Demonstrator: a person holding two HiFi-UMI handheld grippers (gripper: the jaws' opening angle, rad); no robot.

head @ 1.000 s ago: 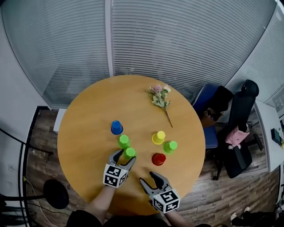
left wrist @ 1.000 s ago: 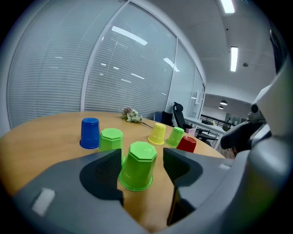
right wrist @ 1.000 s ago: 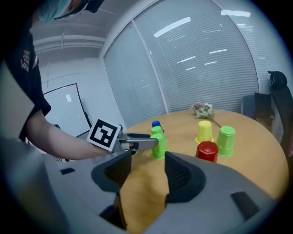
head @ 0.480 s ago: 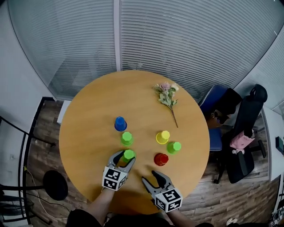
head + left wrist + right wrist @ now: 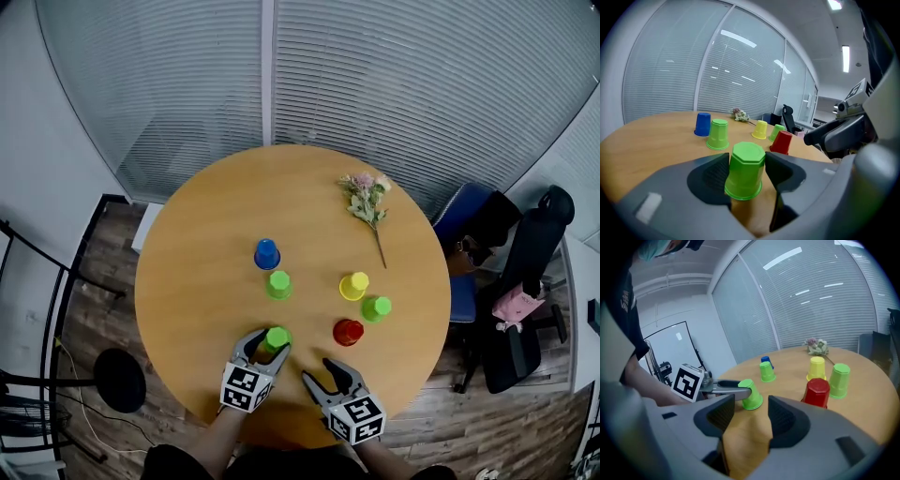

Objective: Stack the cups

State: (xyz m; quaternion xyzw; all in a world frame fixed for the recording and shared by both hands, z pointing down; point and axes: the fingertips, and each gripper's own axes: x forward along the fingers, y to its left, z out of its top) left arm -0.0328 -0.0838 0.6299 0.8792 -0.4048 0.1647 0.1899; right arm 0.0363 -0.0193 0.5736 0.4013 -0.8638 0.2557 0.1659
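Observation:
All the cups stand upside down on the round wooden table (image 5: 202, 281). My left gripper (image 5: 270, 343) has just been closing, and its jaws are now shut on a green cup (image 5: 745, 171) near the front edge, pads against both sides. Farther back stand a second green cup (image 5: 278, 284) and a blue cup (image 5: 267, 253). To the right are a red cup (image 5: 348, 331), a yellow cup (image 5: 354, 286) and a third green cup (image 5: 377, 307). My right gripper (image 5: 321, 373) is open over bare table, just short of the red cup, with nothing between its jaws.
A dried flower sprig (image 5: 367, 199) lies at the table's far right. Office chairs (image 5: 525, 272) stand on the floor beyond the right edge. Window blinds close off the back. A black round base (image 5: 120, 380) sits on the floor at the left.
The left jaws have closed onto the green cup, and cup and gripper have slid together toward the table's front edge, away from the second green cup. The right gripper has hardly moved.

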